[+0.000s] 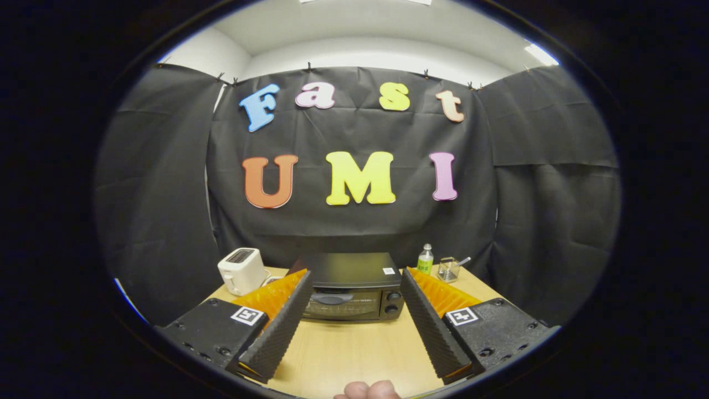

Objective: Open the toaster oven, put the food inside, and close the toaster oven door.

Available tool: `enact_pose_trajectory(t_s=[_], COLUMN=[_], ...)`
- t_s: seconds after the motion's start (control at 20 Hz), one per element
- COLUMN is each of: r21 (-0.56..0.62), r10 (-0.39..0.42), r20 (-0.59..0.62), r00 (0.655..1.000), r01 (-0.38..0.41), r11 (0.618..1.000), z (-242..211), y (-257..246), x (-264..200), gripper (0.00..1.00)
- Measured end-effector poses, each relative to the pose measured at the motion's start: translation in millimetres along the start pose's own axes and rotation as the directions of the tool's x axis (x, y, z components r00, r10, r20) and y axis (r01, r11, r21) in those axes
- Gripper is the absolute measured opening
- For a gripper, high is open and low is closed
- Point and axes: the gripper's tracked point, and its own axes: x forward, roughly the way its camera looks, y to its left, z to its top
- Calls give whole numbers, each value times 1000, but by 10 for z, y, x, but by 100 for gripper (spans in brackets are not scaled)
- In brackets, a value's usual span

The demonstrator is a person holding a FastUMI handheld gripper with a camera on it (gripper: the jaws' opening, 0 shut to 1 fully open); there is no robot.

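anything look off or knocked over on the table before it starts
Nothing stands out. The black toaster oven sits square beyond the open gripper, its door shut. The white pop-up toaster, small clear bottle with a green label and wire basket all stand upright on the wooden table. No spills.

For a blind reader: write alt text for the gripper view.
A black toaster oven, door closed, sits on a wooden table beyond the open, empty gripper. A white toaster stands to its left; a small bottle and wire basket to its right.
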Motion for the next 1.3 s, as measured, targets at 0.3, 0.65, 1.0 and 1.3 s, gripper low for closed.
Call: enact_pose_trajectory(t_s=[0.3, 0.65, 1.0, 1.3], r21=[13, 27, -18, -41], r10=[18, 93, 105, 63], r20=[-109, -203, -324, -334], r00=[994, 975, 940, 940], r01=[-16, -90, -117, -81], r11=[1000, 996, 993, 996], z=[-276, -645, -1302, -1521], y=[13, 333, 564, 607], x=[667, 1572, 2202, 2311], gripper=[100, 100, 100, 100])
